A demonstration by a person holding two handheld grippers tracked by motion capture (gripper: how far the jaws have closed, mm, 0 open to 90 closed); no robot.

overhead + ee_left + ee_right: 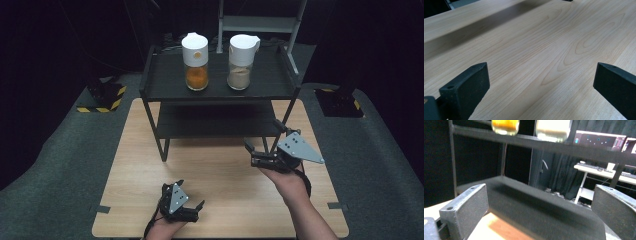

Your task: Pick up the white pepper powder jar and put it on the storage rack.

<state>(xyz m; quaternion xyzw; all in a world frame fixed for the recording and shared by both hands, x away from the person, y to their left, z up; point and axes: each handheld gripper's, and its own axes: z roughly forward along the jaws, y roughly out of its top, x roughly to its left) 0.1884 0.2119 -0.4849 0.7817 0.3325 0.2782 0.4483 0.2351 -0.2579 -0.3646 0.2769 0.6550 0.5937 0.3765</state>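
Note:
Two glass jars with white lids stand on the top level of a black two-level shelf point(215, 94): one with orange powder point(195, 62) on the left, one with beige powder point(241, 62) on the right. My right gripper point(263, 136) is open at the shelf's front right, level with the lower tier point(536, 205). In the right gripper view point(540, 205) the bottoms of the orange jar point(505, 126) and the beige jar point(552, 130) show overhead. My left gripper point(191, 194) is open low over the wooden table point(220, 170) near its front edge, with bare wood point(541, 50) between its jaws point(541, 85).
The shelf stands on the back half of the table. Grey carpet surrounds the table. Black stands with yellow-black striped feet sit at the back left point(102, 97) and back right point(340, 102). A metal frame point(260, 22) rises behind the shelf. A desk with a monitor point(599, 140) is far off.

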